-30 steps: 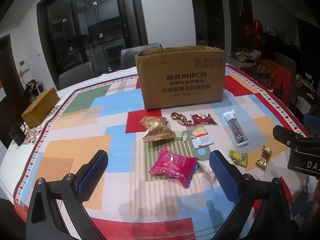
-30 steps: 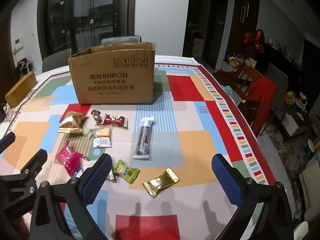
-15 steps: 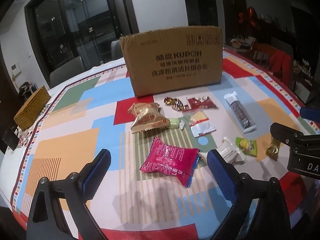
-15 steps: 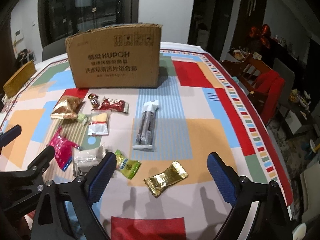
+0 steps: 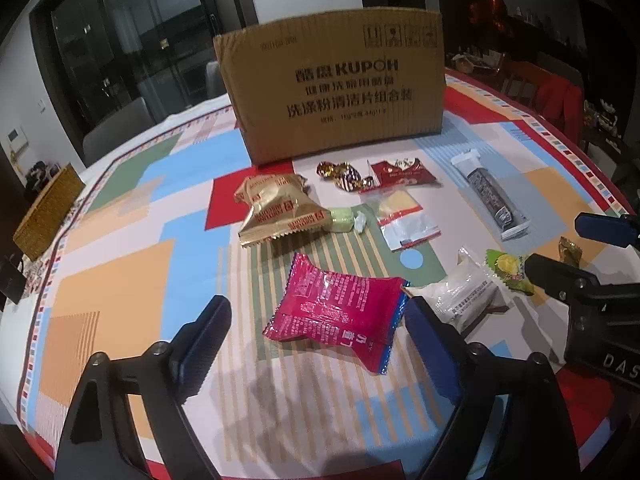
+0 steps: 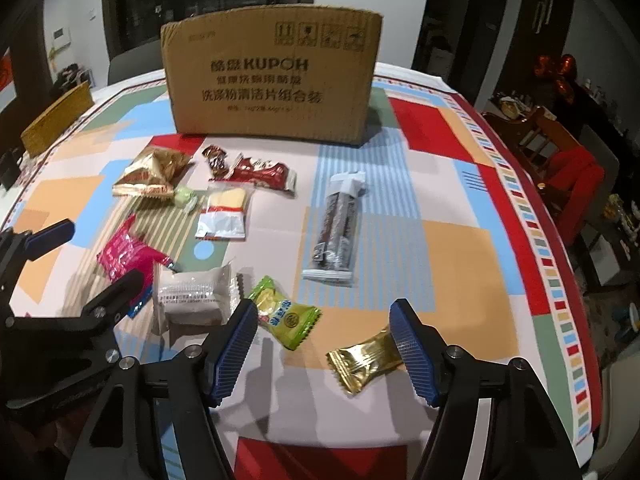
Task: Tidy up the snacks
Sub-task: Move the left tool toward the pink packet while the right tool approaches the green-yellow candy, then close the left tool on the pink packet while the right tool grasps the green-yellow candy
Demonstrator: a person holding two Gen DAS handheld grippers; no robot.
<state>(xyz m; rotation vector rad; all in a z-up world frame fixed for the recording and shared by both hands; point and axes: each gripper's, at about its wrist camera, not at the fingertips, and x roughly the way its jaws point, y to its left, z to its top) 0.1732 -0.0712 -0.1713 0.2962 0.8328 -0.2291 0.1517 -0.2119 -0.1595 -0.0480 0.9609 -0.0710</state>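
Observation:
Several wrapped snacks lie on the patterned tablecloth in front of a brown cardboard box (image 5: 336, 88), which also shows in the right wrist view (image 6: 272, 80). My left gripper (image 5: 320, 340) is open, its fingers on either side of a pink packet (image 5: 340, 308). My right gripper (image 6: 324, 340) is open just above the table, with a green candy (image 6: 286, 314) and a gold candy (image 6: 364, 362) between its fingers. A white packet (image 6: 192, 294), a long dark bar (image 6: 338, 222) and a gold bag (image 5: 276, 208) lie nearby.
A woven box (image 5: 44, 212) stands at the table's far left edge. Chairs stand behind the table, and a wooden chair with red cloth (image 6: 568, 168) is at the right. The right gripper's fingers (image 5: 560, 276) show at the right of the left wrist view.
Both grippers have moved down and forward toward the snacks. The pink packet now lies between the left fingers, and the green and gold candies lie between the right fingers.

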